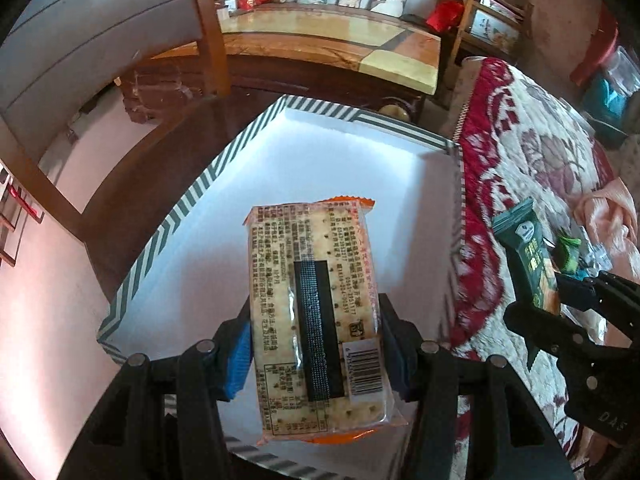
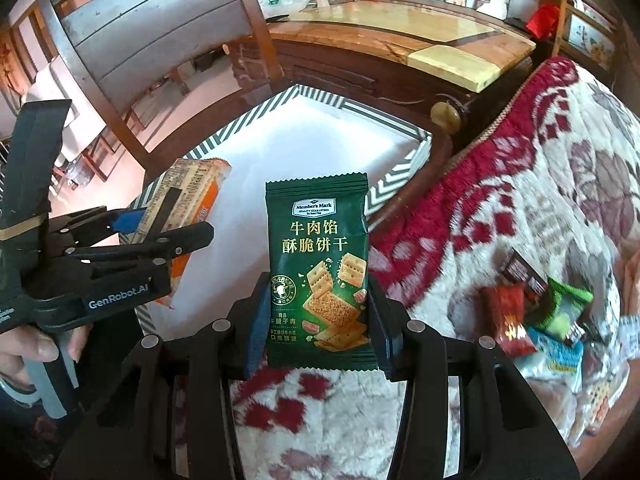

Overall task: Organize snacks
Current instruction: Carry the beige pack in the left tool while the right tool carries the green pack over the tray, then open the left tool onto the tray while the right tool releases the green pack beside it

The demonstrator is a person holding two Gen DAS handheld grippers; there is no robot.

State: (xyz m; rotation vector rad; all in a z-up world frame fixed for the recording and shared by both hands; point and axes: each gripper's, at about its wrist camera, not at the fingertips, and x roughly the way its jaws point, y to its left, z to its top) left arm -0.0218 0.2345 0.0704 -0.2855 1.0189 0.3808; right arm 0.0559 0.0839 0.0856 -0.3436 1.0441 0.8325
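My left gripper (image 1: 316,344) is shut on a clear cracker pack with orange ends (image 1: 316,320), held over the white inside of a box with a grey-and-white striped rim (image 1: 192,204). The same pack (image 2: 188,208) shows at the left of the right wrist view, in the left gripper (image 2: 160,236). My right gripper (image 2: 318,320) is shut on a dark green biscuit packet (image 2: 320,272), held above the box's near right edge (image 2: 384,192) and the blanket. That green packet (image 1: 528,256) and the right gripper (image 1: 556,292) appear at the right of the left wrist view.
A red-and-cream flowered blanket (image 2: 500,208) lies to the right, with a pile of several small snack packets (image 2: 536,312) on it. Behind the box stand a dark wooden cabinet with a marble top (image 1: 320,40), framed photos and a chair (image 2: 132,32). A hand (image 2: 36,348) holds the left gripper's handle.
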